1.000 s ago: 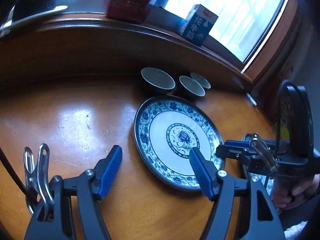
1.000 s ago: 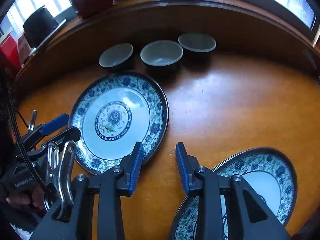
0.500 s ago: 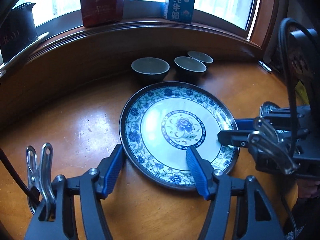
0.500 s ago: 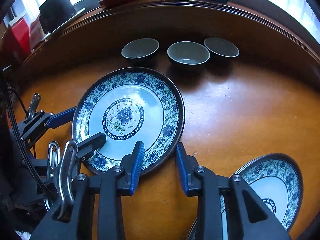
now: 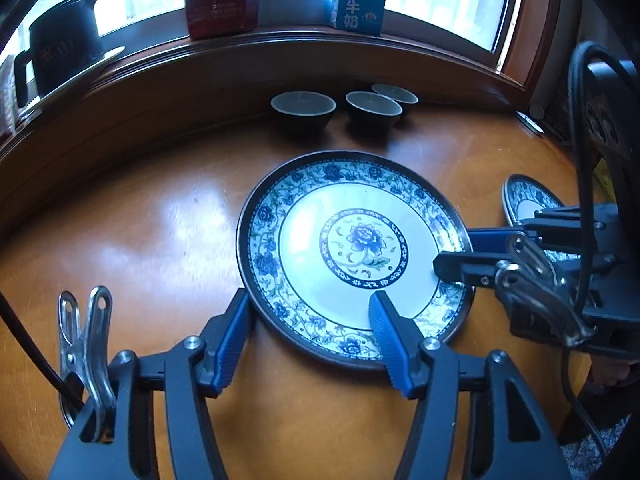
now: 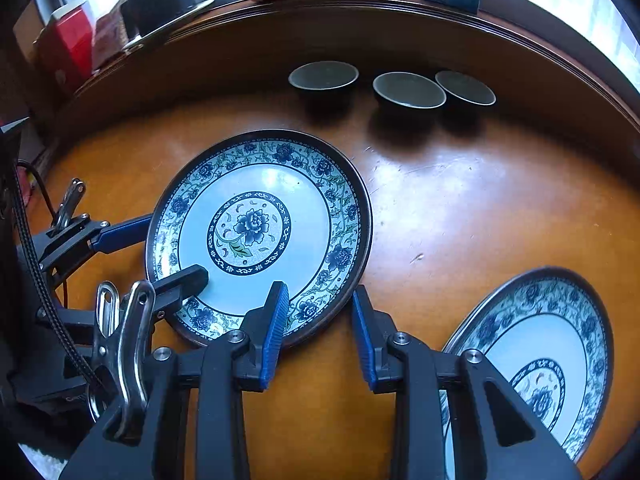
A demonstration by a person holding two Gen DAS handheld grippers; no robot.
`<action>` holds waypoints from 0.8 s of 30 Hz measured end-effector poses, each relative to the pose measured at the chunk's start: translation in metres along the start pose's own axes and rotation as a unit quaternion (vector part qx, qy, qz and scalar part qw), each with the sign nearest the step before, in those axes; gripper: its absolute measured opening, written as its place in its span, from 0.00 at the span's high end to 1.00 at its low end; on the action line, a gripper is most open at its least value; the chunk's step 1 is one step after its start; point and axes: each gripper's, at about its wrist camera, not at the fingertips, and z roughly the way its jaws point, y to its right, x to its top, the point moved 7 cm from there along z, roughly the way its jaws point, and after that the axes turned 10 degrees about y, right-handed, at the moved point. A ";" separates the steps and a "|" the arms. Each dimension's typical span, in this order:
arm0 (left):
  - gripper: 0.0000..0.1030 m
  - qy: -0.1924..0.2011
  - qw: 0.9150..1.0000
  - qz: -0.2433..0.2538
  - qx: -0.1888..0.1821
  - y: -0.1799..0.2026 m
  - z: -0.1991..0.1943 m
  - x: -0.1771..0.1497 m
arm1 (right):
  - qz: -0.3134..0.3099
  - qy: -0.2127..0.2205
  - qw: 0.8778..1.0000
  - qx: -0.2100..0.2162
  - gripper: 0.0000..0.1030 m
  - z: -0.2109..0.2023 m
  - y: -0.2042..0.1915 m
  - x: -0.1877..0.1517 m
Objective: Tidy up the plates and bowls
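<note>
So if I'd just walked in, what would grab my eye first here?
Probably the blue-and-white floral plate in the middle of the glossy orange table, with both sets of blue-tipped jaws open astride its near rim. Behind it, three dark bowls line up below the windowsill; a second matching plate sits at the right.

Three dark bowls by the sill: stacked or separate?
Separate. The three bowls stand upright side by side on the table, none nested; contents cannot be told.

Glossy glazed ceramic plate [image 5: 352,248] on glossy, faintly scratched wooden table [image 5: 160,240].
</note>
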 end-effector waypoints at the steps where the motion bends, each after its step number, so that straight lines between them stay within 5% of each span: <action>1: 0.40 -0.001 1.000 -0.002 0.001 0.001 -0.004 -0.004 | -0.005 0.000 1.000 0.003 0.68 -0.002 -0.002 -0.003; 24: 0.54 -0.005 0.999 -0.034 0.008 0.017 -0.056 -0.056 | -0.061 0.002 0.997 0.039 0.68 -0.031 -0.045 -0.044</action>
